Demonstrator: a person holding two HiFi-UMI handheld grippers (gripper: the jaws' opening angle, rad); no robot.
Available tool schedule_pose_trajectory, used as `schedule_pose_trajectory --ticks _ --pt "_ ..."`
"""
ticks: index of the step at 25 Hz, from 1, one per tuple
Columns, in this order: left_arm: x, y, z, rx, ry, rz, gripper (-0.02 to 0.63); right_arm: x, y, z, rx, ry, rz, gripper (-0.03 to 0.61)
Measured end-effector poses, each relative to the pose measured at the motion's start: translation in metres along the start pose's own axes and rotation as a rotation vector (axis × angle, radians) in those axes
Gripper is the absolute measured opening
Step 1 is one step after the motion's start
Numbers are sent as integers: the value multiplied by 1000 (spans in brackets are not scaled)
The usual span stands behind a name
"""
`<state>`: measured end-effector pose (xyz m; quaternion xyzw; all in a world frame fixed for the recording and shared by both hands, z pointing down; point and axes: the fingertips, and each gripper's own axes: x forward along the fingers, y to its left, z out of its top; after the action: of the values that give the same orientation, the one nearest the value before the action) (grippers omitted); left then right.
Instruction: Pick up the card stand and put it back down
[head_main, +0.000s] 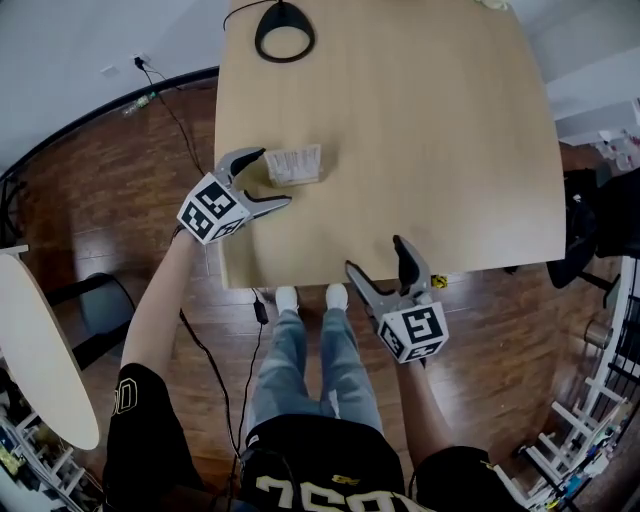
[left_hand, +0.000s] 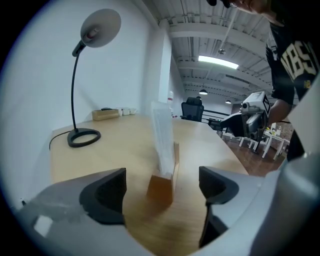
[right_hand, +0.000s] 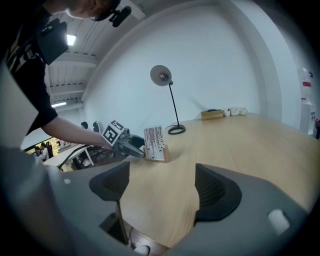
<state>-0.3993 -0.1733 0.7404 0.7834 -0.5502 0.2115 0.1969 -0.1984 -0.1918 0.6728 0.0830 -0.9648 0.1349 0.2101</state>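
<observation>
The card stand (head_main: 295, 165) stands on the table (head_main: 430, 150) close to its left edge, in the half of that edge nearer to the person. It is a small wooden block with a printed card upright in its slot, and the block rests flat on the table top.

The left tongs (head_main: 275, 177) reach in over the left edge of the table and point at the short end of the stand. They are released: in the left gripper view both dark pads stand apart, one on each side of the wooden block (left_hand: 161, 187), with a gap on both sides, and no pad presses on it. The stand is just at the mouth of these tongs.

The right tongs (head_main: 375, 253) are over the near edge of the table, well apart from the stand. They are also released. In the right gripper view only the bare table top shows between the pads, and the stand (right_hand: 155, 145) appears further ahead, with the left tongs beside it.

A black desk lamp (head_main: 284, 30) stands near the far left corner of the table.
</observation>
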Motion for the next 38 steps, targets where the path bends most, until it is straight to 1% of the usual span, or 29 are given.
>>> schedule_pose_trajectory --ticks 1,3,9,12,13,15,16,18,21,25,28,32,35,38 --pt "7 1 0 -9 -4 -7 457 0 0 -2 6 -1 -1 410" --pt "19 2 3 -21 -18 -18 410 0 -1 -5 11 4 -2 408" --pt "44 -2 20 3 -44 -46 319 -4 -9 -7 -6 0 -5 410" --pt "54 -2 21 24 -28 -53 246 -5 -12 -5 -11 -4 -6 408" --pt "56 -2 20 42 -16 -56 193 -5 -12 -4 -11 -5 -5 408" --pt "56 -4 20 63 -9 -75 135 -6 -12 -4 -13 -6 -1 410" --pt "56 -6 22 59 -18 -90 99 -6 -12 -4 -12 -7 -1 408" --pt "55 -11 30 29 -50 -123 58 -8 -14 -3 -9 -8 -1 409" --pt "45 -19 45 23 -75 -144 57 -8 -10 7 -16 -22 7 408" --pt "20 -28 79 49 -88 -138 57 -12 -4 38 -39 -66 19 408" --pt "-10 -31 114 62 -96 -96 57 -17 4 70 -58 -108 27 410" --pt "-65 -35 172 48 -164 0 58 -28 18 123 -88 -179 38 408" --pt "-106 -39 217 73 -209 100 58 -40 27 168 -112 -251 41 409" --pt "-146 -38 254 94 -244 227 58 -46 35 213 -136 -333 43 410"
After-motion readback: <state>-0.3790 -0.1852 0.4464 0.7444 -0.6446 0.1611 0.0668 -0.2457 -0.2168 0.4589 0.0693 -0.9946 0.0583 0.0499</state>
